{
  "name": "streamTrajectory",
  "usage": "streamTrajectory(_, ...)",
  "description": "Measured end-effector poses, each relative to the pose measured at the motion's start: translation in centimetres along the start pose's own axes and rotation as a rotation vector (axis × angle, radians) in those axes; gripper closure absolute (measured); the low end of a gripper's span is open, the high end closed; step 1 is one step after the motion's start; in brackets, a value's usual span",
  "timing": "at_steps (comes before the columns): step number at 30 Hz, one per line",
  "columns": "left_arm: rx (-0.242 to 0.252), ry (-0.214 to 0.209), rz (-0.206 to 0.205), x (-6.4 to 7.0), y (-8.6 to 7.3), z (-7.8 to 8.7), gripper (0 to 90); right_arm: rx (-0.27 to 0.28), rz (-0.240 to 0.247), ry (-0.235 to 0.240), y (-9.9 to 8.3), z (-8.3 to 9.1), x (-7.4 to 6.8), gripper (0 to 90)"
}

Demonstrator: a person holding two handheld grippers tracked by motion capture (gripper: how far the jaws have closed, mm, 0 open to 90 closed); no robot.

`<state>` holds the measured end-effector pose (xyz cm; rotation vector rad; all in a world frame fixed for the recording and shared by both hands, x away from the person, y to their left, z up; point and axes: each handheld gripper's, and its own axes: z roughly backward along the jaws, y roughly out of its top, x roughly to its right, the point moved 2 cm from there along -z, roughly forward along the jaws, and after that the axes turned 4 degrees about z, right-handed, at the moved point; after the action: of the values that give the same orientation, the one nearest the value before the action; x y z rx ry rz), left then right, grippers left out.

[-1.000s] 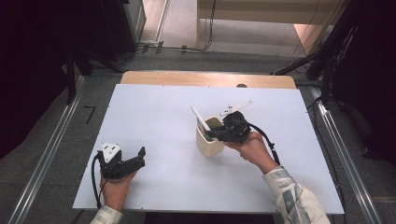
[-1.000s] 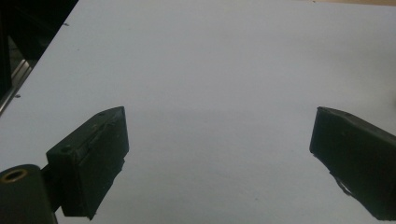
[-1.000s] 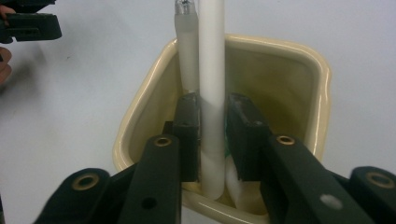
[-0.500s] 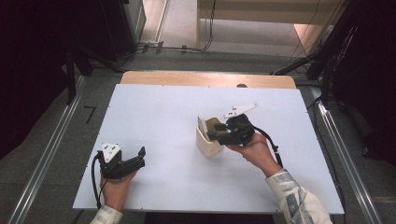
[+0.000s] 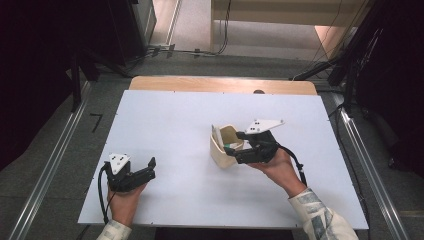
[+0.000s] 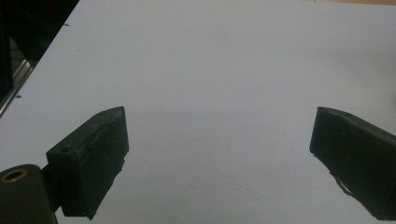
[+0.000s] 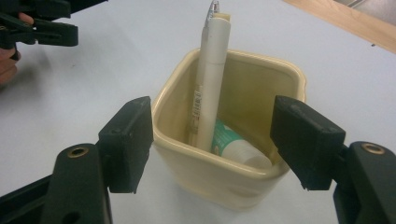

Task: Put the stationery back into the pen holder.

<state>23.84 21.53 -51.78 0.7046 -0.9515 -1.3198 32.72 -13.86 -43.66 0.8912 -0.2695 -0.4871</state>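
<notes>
The right gripper (image 7: pixel 212 140) is open, jaws flanking a cream square ceramic cup (image 7: pixel 233 135). A white pen (image 7: pixel 210 84) and, apparently, a white tube (image 7: pixel 236 147) stand inside. The left gripper (image 6: pixel 219 154) is open over the white table (image 6: pixel 210 60).

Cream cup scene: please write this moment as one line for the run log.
right gripper: open, jaws either side of cream cup | cup: upright, holds white pen and a small tube | left gripper: open, over bare white table

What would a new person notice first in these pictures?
A cream cup stands near the middle of the white table, with a white pen leaning upright inside. The right gripper is open around it, while the left gripper waits open, far away.
</notes>
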Motion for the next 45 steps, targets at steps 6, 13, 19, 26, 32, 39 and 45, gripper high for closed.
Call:
streamTrajectory(6,0.005,0.000,0.000,0.0,0.0,0.0,5.5,0.036,0.014,-0.030,-0.4,0.9,-0.3,26.0)
streamTrajectory(13,0.002,0.000,0.000,0.0,0.0,0.0,5.4,0.060,-0.001,-0.066,-1.2,2.1,-0.1,23.2)
streamTrajectory(19,0.000,-0.001,-0.001,0.1,0.0,-0.1,5.5,0.061,-0.027,-0.095,-2.7,2.8,0.5,20.3)
streamTrajectory(26,-0.004,-0.003,-0.003,0.1,0.0,-0.1,5.4,0.045,-0.044,-0.119,-4.1,3.4,0.9,18.7)
streamTrajectory(32,-0.005,-0.002,-0.003,0.1,0.0,-0.1,5.4,0.021,-0.064,-0.146,-5.5,3.6,1.2,17.4)
streamTrajectory(39,-0.004,0.000,-0.003,0.1,0.0,-0.1,5.4,-0.004,-0.083,-0.180,-7.0,4.1,1.5,16.8)
streamTrajectory(45,-0.004,-0.001,-0.003,0.1,0.0,-0.1,5.5,-0.026,-0.101,-0.208,-8.6,4.6,1.8,16.7)
